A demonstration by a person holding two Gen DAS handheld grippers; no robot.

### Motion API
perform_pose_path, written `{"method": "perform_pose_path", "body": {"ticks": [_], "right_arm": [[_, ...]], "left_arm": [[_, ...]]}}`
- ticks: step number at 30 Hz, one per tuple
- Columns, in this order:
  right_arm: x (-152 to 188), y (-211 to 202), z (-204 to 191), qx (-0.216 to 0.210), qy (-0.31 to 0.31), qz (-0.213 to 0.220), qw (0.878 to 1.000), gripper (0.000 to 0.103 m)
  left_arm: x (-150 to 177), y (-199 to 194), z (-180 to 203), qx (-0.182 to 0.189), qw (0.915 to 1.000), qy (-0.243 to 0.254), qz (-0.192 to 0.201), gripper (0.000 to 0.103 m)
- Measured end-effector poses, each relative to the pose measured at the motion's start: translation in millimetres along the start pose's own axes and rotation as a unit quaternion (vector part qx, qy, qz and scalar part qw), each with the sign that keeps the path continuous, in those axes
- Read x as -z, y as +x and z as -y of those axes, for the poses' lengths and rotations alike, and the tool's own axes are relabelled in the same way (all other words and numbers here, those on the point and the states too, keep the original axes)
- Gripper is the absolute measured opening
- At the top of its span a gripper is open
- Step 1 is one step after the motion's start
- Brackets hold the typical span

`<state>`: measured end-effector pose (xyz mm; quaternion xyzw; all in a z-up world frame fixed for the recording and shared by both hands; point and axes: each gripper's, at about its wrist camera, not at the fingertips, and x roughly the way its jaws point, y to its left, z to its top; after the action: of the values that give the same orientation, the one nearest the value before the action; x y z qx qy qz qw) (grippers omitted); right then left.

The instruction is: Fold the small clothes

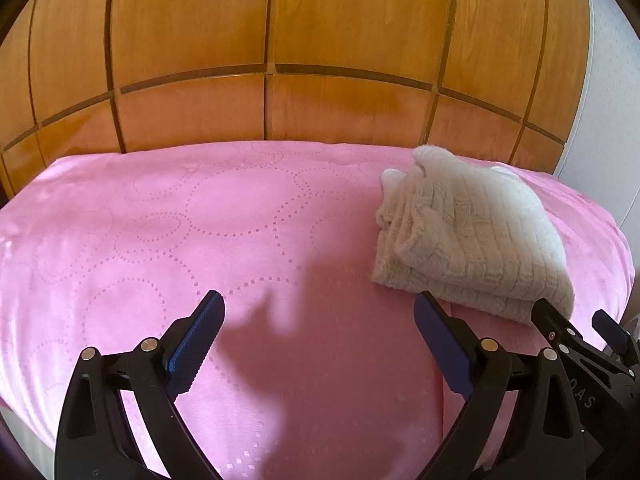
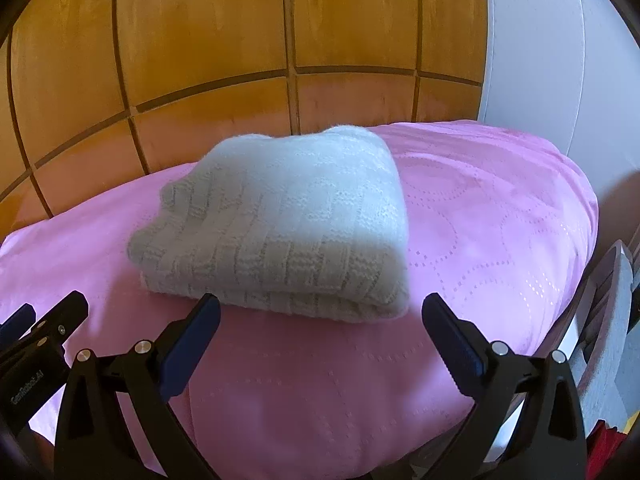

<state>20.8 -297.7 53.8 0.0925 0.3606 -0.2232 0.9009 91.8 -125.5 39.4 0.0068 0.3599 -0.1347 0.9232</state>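
Folded white knit garment (image 2: pixel 276 216) on a pink bedspread (image 2: pixel 500 216)

The right gripper (image 2: pixel 320 316) hovers just before it, fingers (image 2: pixel 192 340) spread wide, empty; wooden panels (image 2: pixel 200 40) stand behind.

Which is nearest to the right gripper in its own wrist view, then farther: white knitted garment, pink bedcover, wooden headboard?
From the right gripper:
1. pink bedcover, directly beneath the fingers.
2. white knitted garment, folded, just ahead, slightly left.
3. wooden headboard, behind the bed, farthest.
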Motion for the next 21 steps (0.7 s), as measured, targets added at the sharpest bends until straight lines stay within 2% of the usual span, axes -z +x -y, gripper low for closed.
{"method": "perform_pose_path", "body": {"ticks": [21], "right_arm": [[2.9,-2.3,-4.2,-0.001,0.001,-0.004,1.0,0.101]], "left_arm": [[-2.2,-6.9,-4.3,-0.005,0.9999,0.001,0.011,0.095]]}}
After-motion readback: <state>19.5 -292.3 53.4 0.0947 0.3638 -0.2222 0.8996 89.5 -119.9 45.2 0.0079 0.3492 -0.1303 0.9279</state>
